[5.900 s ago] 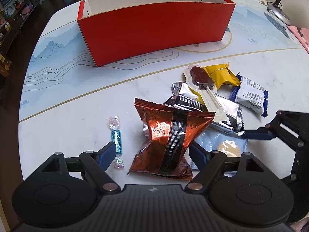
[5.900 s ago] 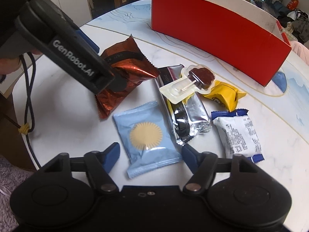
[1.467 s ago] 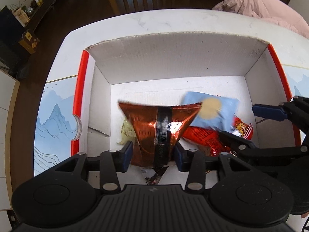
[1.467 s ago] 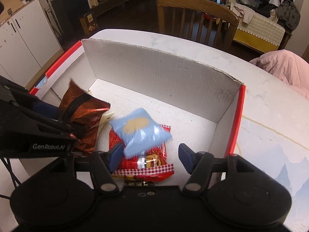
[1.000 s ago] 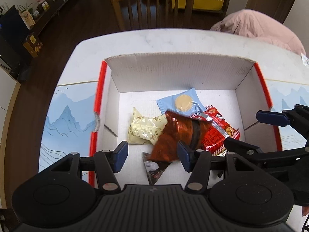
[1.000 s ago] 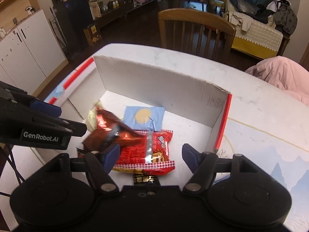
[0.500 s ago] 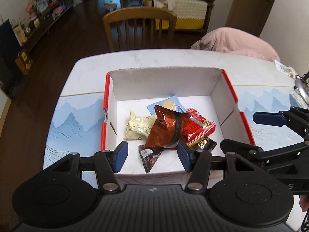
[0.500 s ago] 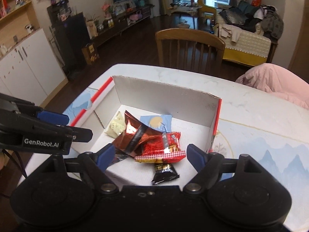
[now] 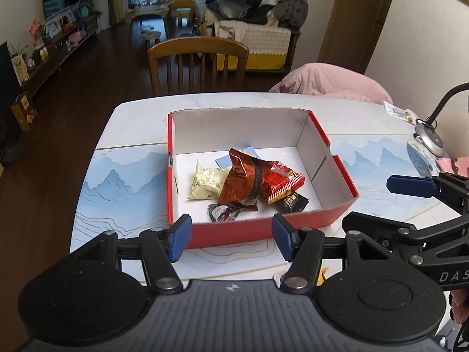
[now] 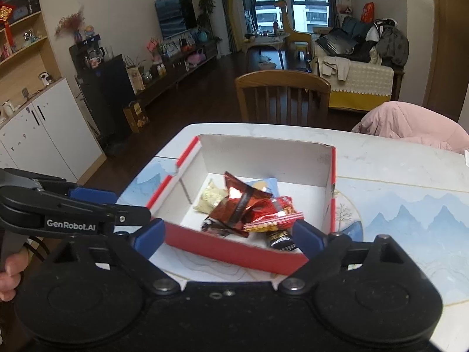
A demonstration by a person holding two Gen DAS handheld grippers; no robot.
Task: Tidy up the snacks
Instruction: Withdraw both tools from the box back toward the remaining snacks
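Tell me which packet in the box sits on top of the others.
The copper-brown foil packet with the black band, in the red box. It lies over the pale yellow packet, the red packet and the light blue packet.

The red box (image 9: 231, 233) with white inner walls sat open on the table, snacks piled loosely on its floor. A copper-brown foil packet (image 9: 244, 177) with a dark band lay on top — crumpled and tilted — leaning over a red-and-white checked bag (image 9: 283, 180). A pale yellow packet (image 9: 205, 183) lay flat to its left, a light blue packet (image 9: 249, 152) peeked out behind, and two dark wrappers (image 9: 293, 201) lay toward the near wall.
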